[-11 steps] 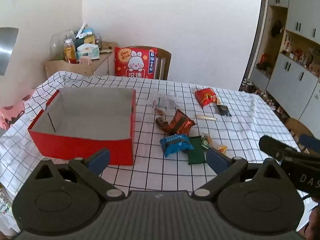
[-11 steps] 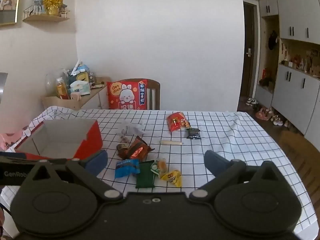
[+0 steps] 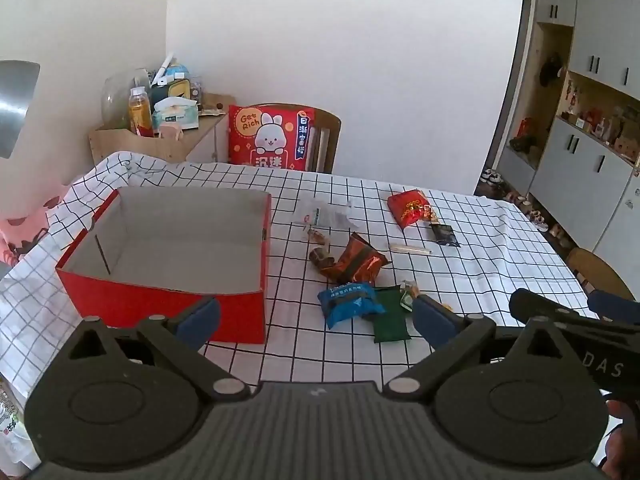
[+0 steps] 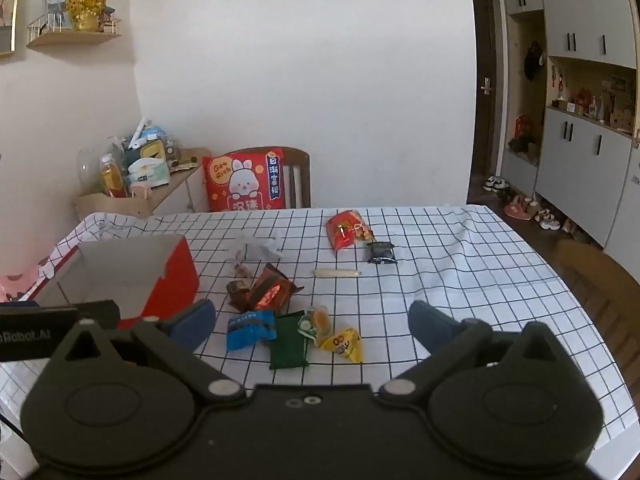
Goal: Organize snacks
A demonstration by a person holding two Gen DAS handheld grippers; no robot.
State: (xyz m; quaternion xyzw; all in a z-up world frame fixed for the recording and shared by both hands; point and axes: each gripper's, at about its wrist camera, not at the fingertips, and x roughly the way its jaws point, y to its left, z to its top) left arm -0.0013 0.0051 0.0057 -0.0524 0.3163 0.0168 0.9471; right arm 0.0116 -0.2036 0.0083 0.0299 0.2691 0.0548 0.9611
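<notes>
Both sets of jaws wide open, empty; blue snack packet [image 4: 251, 329] between right gripper [image 4: 312, 326] jaws: probably light, crinkly, slippery; pinch across middle; red box [image 3: 168, 256] ahead of left gripper [image 3: 316, 320].

Left gripper [image 3: 316, 314]: matte black body, two round disc housings, ribbed grey centre panel, silver pivot pins at the linkage arms, triangular cut-outs in the outer arms, blue pads on the fingers [image 3: 198, 316].

Right gripper [image 4: 310, 320]: same black build, smooth centre panel with two small round screws, silver pivot pins, blue pads. White lettering "DAS" on its side in left wrist view; "Robot.AI" on left unit in right wrist view.
</notes>
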